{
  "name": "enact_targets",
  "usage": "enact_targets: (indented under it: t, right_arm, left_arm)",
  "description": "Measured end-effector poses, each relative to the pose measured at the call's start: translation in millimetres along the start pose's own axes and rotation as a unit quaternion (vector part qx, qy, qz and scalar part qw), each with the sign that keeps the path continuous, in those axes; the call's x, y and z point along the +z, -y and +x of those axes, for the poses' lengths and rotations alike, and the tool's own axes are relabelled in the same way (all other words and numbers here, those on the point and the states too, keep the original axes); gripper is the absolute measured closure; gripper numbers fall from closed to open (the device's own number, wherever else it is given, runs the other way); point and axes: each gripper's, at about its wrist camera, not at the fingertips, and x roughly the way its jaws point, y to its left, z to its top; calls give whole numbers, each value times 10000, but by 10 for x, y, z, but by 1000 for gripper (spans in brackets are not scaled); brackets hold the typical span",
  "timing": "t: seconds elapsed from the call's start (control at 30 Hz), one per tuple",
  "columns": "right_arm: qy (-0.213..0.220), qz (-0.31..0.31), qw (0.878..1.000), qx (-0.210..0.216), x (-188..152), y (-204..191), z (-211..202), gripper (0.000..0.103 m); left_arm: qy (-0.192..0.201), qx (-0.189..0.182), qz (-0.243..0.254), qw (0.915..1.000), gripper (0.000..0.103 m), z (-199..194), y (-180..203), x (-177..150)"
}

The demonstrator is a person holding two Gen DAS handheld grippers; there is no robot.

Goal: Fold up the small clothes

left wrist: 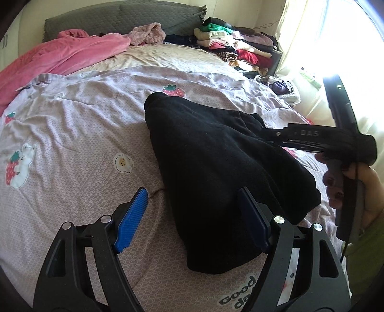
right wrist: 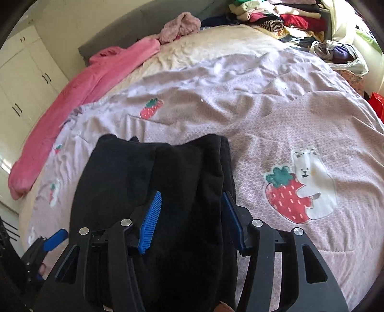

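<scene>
— Lying on the bed's lilac strawberry-print quilt (left wrist: 79, 134) is the black garment (left wrist: 216, 168), bunched into a thick dark heap near the front edge.

— And the left gripper (left wrist: 192, 216)?

— Its blue-padded jaws stand wide apart. One blue pad (left wrist: 134, 218) hangs over bare quilt; the other sits at the near edge of the black cloth. Whether that pad touches the fabric I cannot tell. Nothing is pinched between them.

— The right gripper (right wrist: 192, 220)?

— From its own camera the jaws are parted too, over the garment, with black cloth showing in the gap between the pads. From the left wrist view its black body (left wrist: 324, 141) reaches in from the right, its tip at the upper fold of the garment, with the person's right hand (left wrist: 355, 189) wrapped around the handle. Contact with the cloth is hidden there.

— What else is on the bed?

— A pink blanket (left wrist: 60, 57) along the far left side, a mauve fleecy item (left wrist: 148, 33) by the grey headboard (left wrist: 124, 14), and a stack of folded clothes (left wrist: 235, 45) in the far right corner beside the bright window.
</scene>
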Motion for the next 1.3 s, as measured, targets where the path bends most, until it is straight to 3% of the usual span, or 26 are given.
enact_targets:
  t: [0.07,0.13,0.23,0.4,0.57,0.7,0.8,0.83,1.03,1.17,1.3]
  right_arm:
    - [-87,-70,9999,102,-8,-30,62,67]
    - [-49,-229,9997,15,3,-85,63,89]
    - [278,-516,9982,-149,3,-167,-68,95]
    - [888,-1107,9893,-342,39,-273,-304,95]
    - [467,-1253,9877,-813,-67,-177,56,95]
    - [538,-1105,9887,-853,-148,-86,133,92]
    - [605,-1203,9855,-1030,-144,-124,14,78]
    - [677,-1237,9844,-1052,-149,-144,-68,78]
    - [1162,-1162,9857,-382,-370,-260,-707,77]
    - [859,-1144,9896,-174,-601,-306,-702,77]
    - [449,-1146,9903,-641,-794,-204,-397,77]
  left_arm:
    - [-10,-25,-2,10000,33,6,7,-1]
    - [-15,-42,10,10000,34,0,8,-4]
    - [-32,-70,34,10000,34,-11,17,-5]
    - [-51,-144,53,9999,34,-36,58,-5]
    - [-162,-176,69,9997,33,22,61,-43]
    - [-198,-186,100,9996,33,45,65,-70]
    - [-227,-188,77,9995,33,55,46,-81]
    - [-225,-183,74,9996,33,50,41,-83]
    - [-241,-173,86,9995,33,40,37,-83]
    - [-266,-151,135,9994,33,19,55,-120]
    - [-265,-121,173,9994,33,-23,87,-164]
